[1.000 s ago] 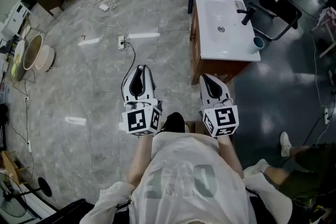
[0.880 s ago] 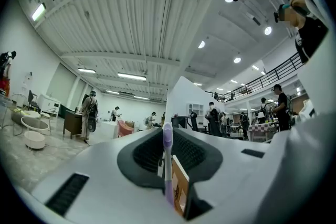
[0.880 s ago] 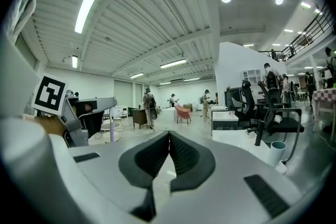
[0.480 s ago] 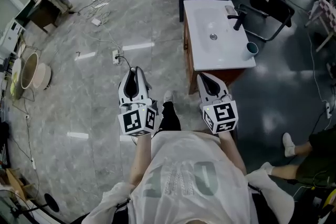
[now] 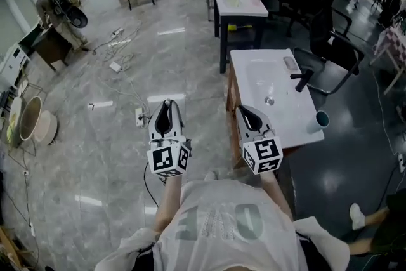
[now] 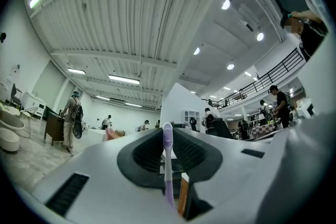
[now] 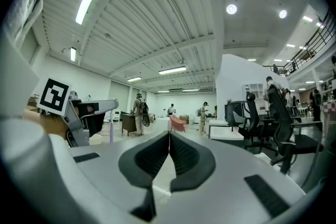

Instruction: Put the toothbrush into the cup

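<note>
In the left gripper view a purple toothbrush (image 6: 167, 165) stands upright between the dark pads, with my left gripper (image 6: 168, 132) shut on it. In the head view the left gripper (image 5: 167, 103) hangs over the floor, left of the white sink counter (image 5: 254, 76). A teal cup (image 5: 321, 118) stands on the counter's near right corner. My right gripper (image 5: 242, 110) is at the counter's near left edge. Its jaws (image 7: 169, 136) are shut and empty. The right gripper view shows the toothbrush (image 7: 111, 132) sticking up from the left gripper.
A black faucet (image 5: 302, 80) and a small soap dish (image 5: 289, 63) sit on the counter. Black office chairs (image 5: 330, 41) stand to its right and a white table (image 5: 238, 0) behind it. Cables and a power strip (image 5: 139, 116) lie on the floor. People stand far off.
Both grippers have travelled forward together toward the sink counter, which now lies right beside the right gripper. The toothbrush stays in the left gripper.
</note>
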Demonstrator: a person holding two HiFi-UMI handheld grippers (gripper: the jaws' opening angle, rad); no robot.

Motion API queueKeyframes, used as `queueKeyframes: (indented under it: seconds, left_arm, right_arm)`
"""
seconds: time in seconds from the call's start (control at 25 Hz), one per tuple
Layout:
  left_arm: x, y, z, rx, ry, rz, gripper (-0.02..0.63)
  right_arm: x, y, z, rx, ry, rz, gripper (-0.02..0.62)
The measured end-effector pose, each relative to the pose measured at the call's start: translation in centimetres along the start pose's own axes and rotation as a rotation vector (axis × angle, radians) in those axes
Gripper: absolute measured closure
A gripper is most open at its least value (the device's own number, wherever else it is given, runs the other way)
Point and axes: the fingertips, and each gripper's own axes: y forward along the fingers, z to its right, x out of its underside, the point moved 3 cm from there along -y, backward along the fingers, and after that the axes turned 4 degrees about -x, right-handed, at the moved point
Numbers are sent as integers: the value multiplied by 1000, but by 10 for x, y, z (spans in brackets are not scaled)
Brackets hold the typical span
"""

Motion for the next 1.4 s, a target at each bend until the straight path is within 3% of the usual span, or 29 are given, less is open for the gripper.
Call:
queueKeyframes:
  seconds: [0.24,0.4,0.68,0.88,1.16,1.4]
  left_arm:
    - [5,97,-40,51,13,58,532]
    - [22,127,-61,56,25,31,532]
    - [52,125,-96,-12,-63,-43,532]
    - [45,127,-113,-58,-55,-35,532]
    - [32,136,-94,-65,-20,-19,532]
    - [57,143,-72,-60,-49,-45,532]
  right_arm:
    - [-6,103,17,1,24,70,565]
    - [3,137,11,-62,35,79,565]
    - [13,172,-5,-117,37,31,565]
    - [5,201,-6,-158,34,40,565]
    - [-5,200,18,-153,46,50,565]
    - [16,190,36,-197,44,-20,565]
